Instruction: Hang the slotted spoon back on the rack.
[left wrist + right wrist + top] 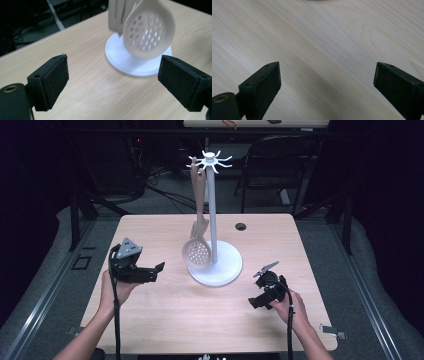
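Black folding chair [272, 167] and cables [167, 195] on the floor behind the table [165, 320]

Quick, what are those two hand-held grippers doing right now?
Left hand-held gripper: open, holding nothing, pointed at the beige perforated plastic skimmer.
Right hand-held gripper: open, empty, over the light wooden table.

Overhead plus 2 close tabletop [165, 315] views
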A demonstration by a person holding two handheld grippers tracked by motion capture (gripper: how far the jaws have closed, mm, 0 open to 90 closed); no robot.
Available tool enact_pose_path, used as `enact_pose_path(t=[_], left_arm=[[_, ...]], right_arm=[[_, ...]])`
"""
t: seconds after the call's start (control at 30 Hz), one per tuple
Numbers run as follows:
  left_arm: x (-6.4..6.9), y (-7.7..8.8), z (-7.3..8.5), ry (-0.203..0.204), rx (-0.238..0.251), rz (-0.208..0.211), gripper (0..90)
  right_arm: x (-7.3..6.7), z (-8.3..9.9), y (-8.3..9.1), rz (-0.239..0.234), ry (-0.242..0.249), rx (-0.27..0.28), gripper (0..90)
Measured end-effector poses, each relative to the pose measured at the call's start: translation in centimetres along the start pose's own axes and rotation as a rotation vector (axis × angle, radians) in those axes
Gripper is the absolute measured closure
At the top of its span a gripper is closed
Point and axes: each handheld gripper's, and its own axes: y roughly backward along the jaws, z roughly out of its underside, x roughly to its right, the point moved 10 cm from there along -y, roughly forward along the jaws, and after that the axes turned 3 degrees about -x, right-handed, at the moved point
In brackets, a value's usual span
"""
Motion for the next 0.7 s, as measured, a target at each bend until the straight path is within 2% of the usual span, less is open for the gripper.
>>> enact_pose_path(t=[0.2,0.23,0.33,0.4,0.5,0.57,0.6,0.67,0.7], left_arm=[[-1.1,0.0,4.3,0.051,-0.078,-0.016,7.6],[-1.2,-0.1,4.8,0.058,-0.090,-0.013,7.2],[-1.4,-0.1,6.5,0.070,-0.128,-0.003,6.2],[-1.5,0.0,7.3,0.094,-0.147,0.007,4.9],[-1.4,-0.1,8.5,0.111,-0.159,0.008,4.5],[-1.4,-0.3,9.2,0.128,-0.129,-0.022,4.8],[-1.4,-0.6,9.8,0.123,-0.135,-0.041,5.7],[-1.3,-1.1,11.2,0.095,-0.199,-0.049,5.7],[-1.6,-1.4,11.6,0.085,-0.204,-0.059,5.5]], right_arm=[[-0.2,0.0,0.0,-0.004,0.001,0.010,7.0],[-0.1,0.1,0.0,0.000,0.005,-0.005,7.0],[-0.2,0.1,-0.1,0.001,0.006,-0.002,7.2],[-0.2,0.2,-0.1,0.005,0.011,-0.012,7.6],[-0.2,0.2,-0.3,0.008,0.011,-0.009,7.2],[-0.2,0.2,-0.5,-0.008,0.018,0.004,4.5],[-0.1,0.3,-0.5,-0.010,0.018,0.001,3.5],[0.1,0.3,-0.6,-0.014,0.014,0.002,2.6],[0.3,0.3,-0.6,-0.004,0.010,0.006,2.3]])
